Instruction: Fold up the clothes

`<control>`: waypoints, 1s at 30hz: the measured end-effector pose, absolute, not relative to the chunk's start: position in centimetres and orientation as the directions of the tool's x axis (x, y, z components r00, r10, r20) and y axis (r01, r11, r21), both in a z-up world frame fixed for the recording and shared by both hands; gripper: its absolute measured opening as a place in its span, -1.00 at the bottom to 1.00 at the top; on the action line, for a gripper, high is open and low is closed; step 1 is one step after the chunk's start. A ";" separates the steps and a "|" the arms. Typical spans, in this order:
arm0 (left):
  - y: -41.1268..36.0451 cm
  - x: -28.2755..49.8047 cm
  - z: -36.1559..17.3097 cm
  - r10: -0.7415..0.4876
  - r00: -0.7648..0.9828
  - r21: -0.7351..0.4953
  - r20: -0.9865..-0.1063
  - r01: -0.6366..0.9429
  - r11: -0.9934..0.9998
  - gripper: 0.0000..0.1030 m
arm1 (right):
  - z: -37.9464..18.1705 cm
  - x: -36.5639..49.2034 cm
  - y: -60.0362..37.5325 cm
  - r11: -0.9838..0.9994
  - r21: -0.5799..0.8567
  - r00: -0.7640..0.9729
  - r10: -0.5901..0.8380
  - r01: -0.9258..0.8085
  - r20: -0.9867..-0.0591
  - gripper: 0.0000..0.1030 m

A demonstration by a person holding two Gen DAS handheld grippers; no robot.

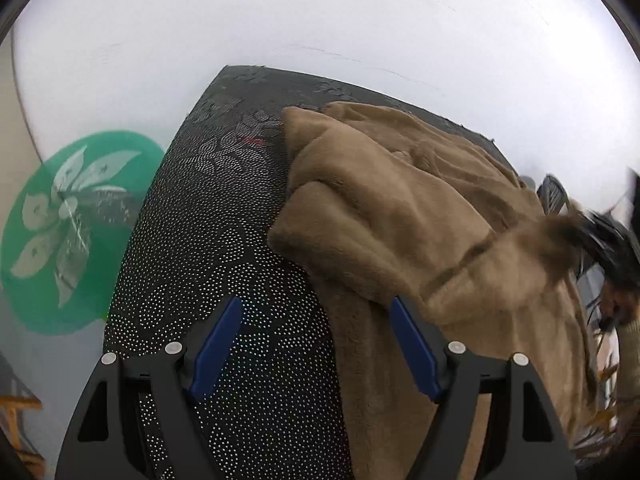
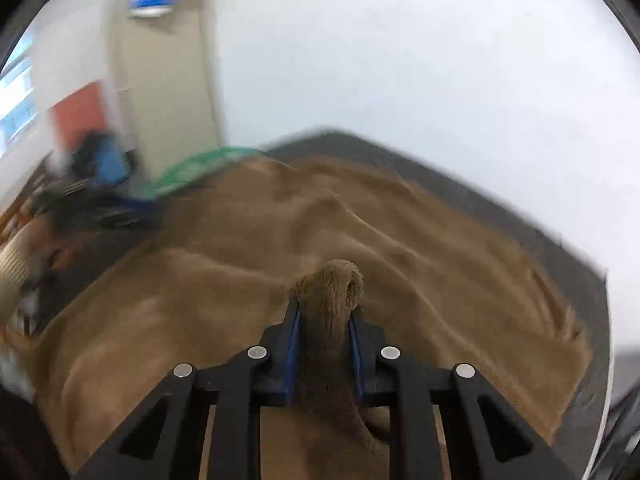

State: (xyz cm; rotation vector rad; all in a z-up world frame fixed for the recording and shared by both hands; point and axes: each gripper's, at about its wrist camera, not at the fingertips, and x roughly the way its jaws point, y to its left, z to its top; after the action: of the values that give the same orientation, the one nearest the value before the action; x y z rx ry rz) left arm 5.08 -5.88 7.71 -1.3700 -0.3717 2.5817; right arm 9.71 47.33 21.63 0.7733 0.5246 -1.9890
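A tan plush garment [image 1: 400, 208] lies rumpled on a black mat with a white dot pattern [image 1: 208, 240]. My left gripper [image 1: 316, 312] stands open above the mat, its right blue finger [image 1: 412, 344] at the garment's near edge, nothing between the pads. In the right wrist view my right gripper [image 2: 326, 312] is shut on a bunched fold of the tan garment [image 2: 332, 288], which sticks up between the blue pads; the rest of the cloth [image 2: 280, 240] spreads below, blurred. The right gripper [image 1: 600, 240] also shows blurred at the far right of the left wrist view, with cloth pulled up to it.
A green round mat with a white flower [image 1: 68, 232] lies on the white table [image 1: 320, 20] left of the black mat. A ribbed beige sleeve [image 2: 12, 268] and the blurred left gripper [image 2: 96, 196] show at the left of the right wrist view. A beige pillar [image 2: 164, 80] stands behind.
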 end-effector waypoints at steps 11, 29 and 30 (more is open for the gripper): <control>-6.0 4.4 8.5 0.273 -0.555 -0.321 -0.785 -0.012 -0.947 0.56 | 16.4 20.2 54.4 -0.480 0.223 -0.157 -0.631 0.848 -0.760 0.49; -6.0 4.5 8.2 0.338 -0.540 -0.406 -0.771 0.006 -0.914 0.57 | 12.2 13.1 57.0 -0.496 0.841 -0.104 -0.868 0.217 -0.485 0.25; -6.0 4.5 8.2 0.346 -0.540 -0.416 -0.767 0.008 -0.909 0.57 | 12.1 12.8 56.7 -0.508 0.836 -0.104 -0.861 0.208 -0.498 0.25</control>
State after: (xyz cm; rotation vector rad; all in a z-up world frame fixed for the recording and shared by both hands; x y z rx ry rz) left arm 4.49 -6.05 8.21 -1.3878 -0.5582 2.5354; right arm 12.84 56.67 12.10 1.3740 -0.7650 -1.7228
